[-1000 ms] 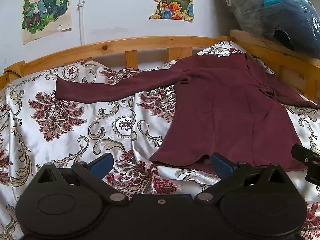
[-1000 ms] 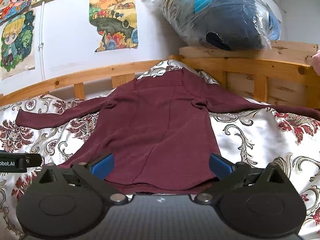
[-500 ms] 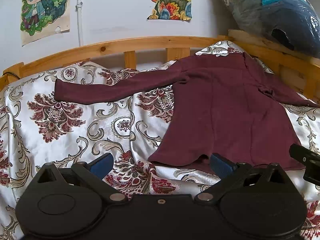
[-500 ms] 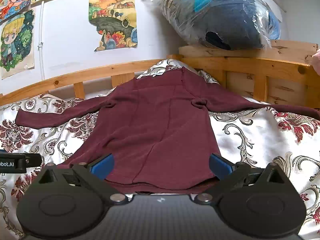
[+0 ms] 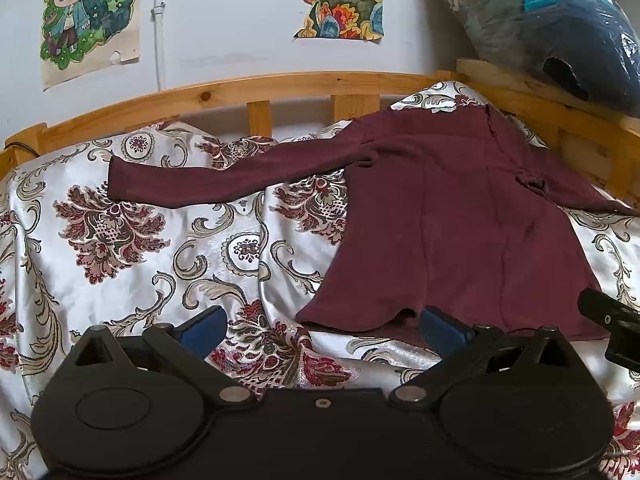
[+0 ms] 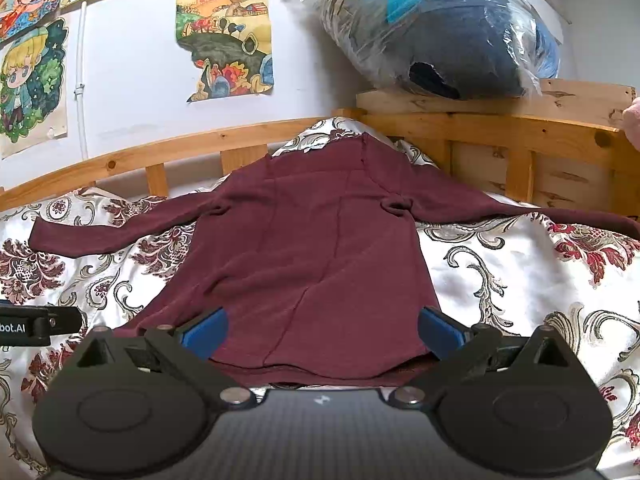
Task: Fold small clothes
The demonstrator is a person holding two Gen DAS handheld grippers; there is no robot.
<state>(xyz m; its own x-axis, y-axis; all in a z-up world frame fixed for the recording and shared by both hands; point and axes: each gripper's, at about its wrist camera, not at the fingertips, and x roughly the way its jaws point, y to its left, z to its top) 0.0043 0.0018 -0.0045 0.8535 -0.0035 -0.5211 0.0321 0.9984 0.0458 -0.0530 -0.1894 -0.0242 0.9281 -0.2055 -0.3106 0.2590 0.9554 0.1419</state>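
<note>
A small maroon long-sleeved garment (image 5: 452, 232) lies flat on the floral bedspread (image 5: 160, 248), collar toward the headboard, both sleeves spread out. It also shows in the right wrist view (image 6: 320, 256). My left gripper (image 5: 322, 330) is open and empty, just short of the hem's left corner. My right gripper (image 6: 322, 332) is open and empty, its blue fingers (image 6: 204, 330) wide over the hem's middle. Part of the right gripper shows at the left wrist view's right edge (image 5: 612, 320).
A wooden bed rail (image 5: 280, 88) runs along the far side and a taller wooden headboard (image 6: 520, 140) stands at the right. A plastic-wrapped dark bundle (image 6: 440, 32) rests on the headboard. Posters hang on the white wall (image 6: 140, 92).
Both grippers have stayed nearly still; the left wrist view has shifted very slightly. The garment has not moved.
</note>
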